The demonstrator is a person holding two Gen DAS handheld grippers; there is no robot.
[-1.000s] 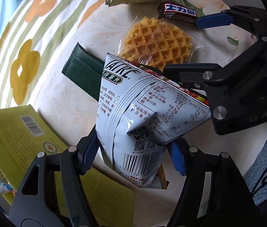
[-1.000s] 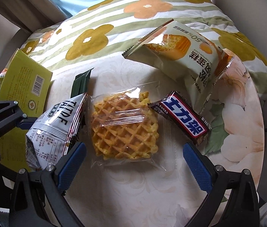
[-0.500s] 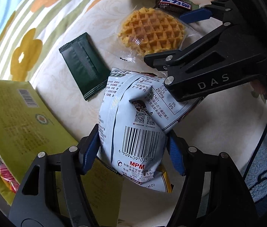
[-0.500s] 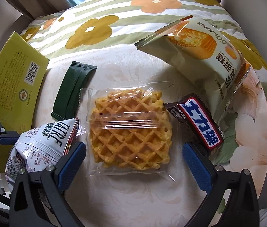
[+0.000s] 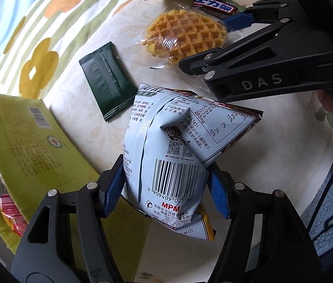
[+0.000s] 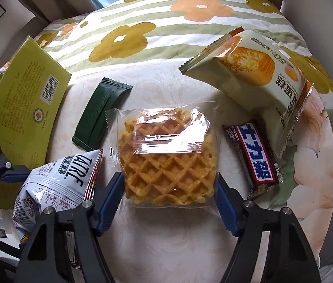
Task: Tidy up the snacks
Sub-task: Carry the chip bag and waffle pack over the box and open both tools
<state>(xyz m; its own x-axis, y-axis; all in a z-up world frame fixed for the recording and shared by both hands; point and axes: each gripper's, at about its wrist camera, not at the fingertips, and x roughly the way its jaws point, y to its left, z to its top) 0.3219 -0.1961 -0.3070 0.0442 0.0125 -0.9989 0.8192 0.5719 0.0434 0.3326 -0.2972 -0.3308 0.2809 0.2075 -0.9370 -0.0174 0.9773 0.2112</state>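
Note:
My left gripper points straight down and is shut on a white chip bag, held above the table beside a yellow-green box. The bag also shows at the lower left of the right wrist view. My right gripper is closing on a clear-wrapped waffle. Its blue pads touch the wrapper on both sides. The waffle lies on the table.
A dark green sachet, a chocolate bar and a cake pack lie on the round cream table. The box holds small packets. A flowered bedspread lies behind.
My right gripper's jaws came in from wide open to the sides of the waffle wrapper. My left gripper carried the chip bag away from the waffle towards the box, uncovering the green sachet.

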